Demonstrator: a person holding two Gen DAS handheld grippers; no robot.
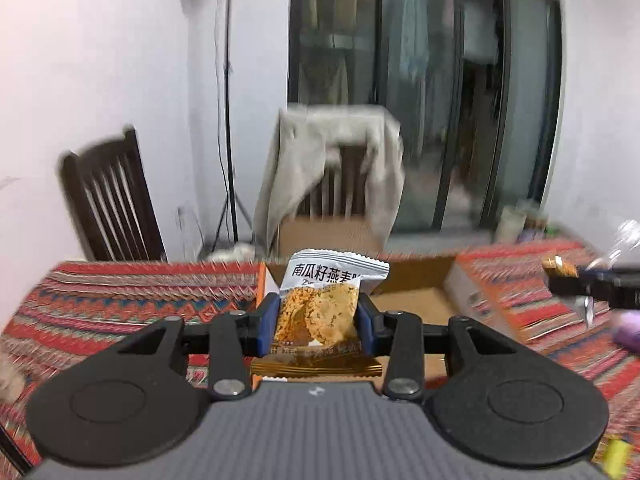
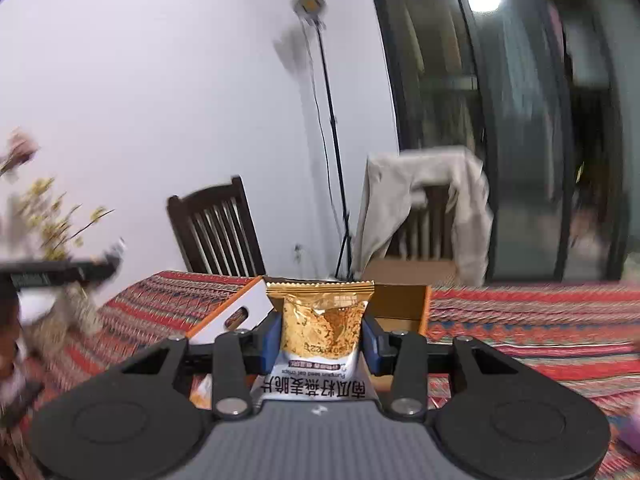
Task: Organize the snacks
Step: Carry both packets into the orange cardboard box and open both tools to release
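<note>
My left gripper (image 1: 317, 322) is shut on a white and gold oat crisp packet (image 1: 320, 304), held upright above an open cardboard box (image 1: 408, 280) on the patterned tablecloth. My right gripper (image 2: 322, 334) is shut on a second oat crisp packet (image 2: 322, 320), held upside down with its gold end up, in front of the same open cardboard box (image 2: 400, 300). The right gripper also shows blurred at the right edge of the left wrist view (image 1: 592, 284), and the left gripper shows blurred at the left edge of the right wrist view (image 2: 60, 270).
The red patterned tablecloth (image 1: 120, 292) covers the table. Two dark wooden chairs stand behind it, one (image 1: 112, 204) bare and one draped with a beige garment (image 1: 332, 156). A light stand (image 1: 228, 120) is by the wall. A white and orange box flap (image 2: 236, 312) lies left of the box.
</note>
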